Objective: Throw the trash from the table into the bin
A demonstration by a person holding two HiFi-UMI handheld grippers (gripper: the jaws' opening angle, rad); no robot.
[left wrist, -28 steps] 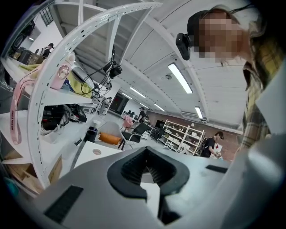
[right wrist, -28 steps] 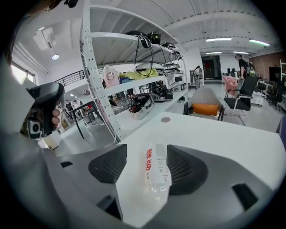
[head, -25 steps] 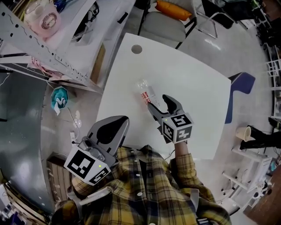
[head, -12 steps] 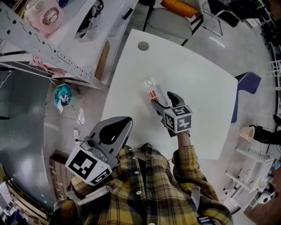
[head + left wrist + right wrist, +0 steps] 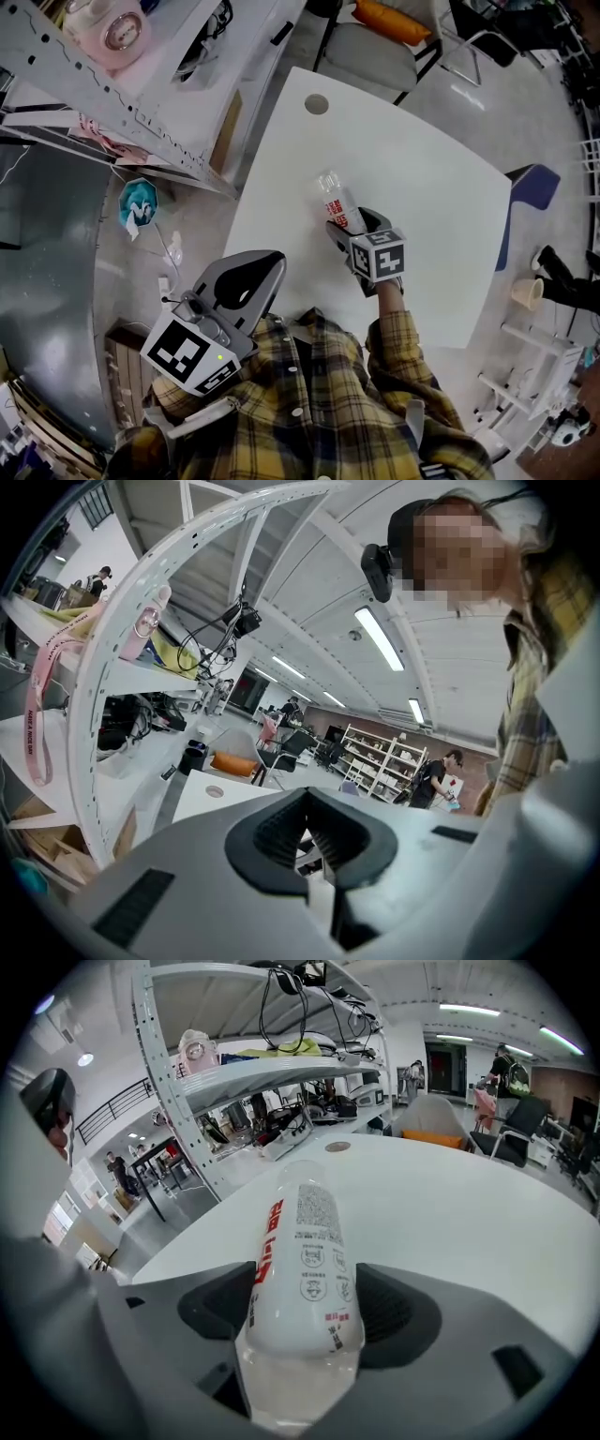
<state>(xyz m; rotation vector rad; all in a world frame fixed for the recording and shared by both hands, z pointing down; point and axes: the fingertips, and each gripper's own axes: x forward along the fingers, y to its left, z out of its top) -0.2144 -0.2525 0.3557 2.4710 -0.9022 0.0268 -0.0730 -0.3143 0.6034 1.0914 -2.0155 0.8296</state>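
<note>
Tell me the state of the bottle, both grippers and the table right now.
plastic bottle: lying on its side on the table, base end between the right gripper's jaws.
right gripper: shut on the plastic bottle, a pad against each side.
left gripper: shut, nothing between its jaws, held off the table's edge.
table: bearing the bottle.

The right gripper (image 5: 347, 228) is farther forward than a second ago. Then its jaws stood wide apart just behind the bottle (image 5: 335, 194), with only their tips near its label. Now they reach along both sides of its labelled part, which lies between the pads and touches them. The gap between the jaws is narrower than before.
</note>
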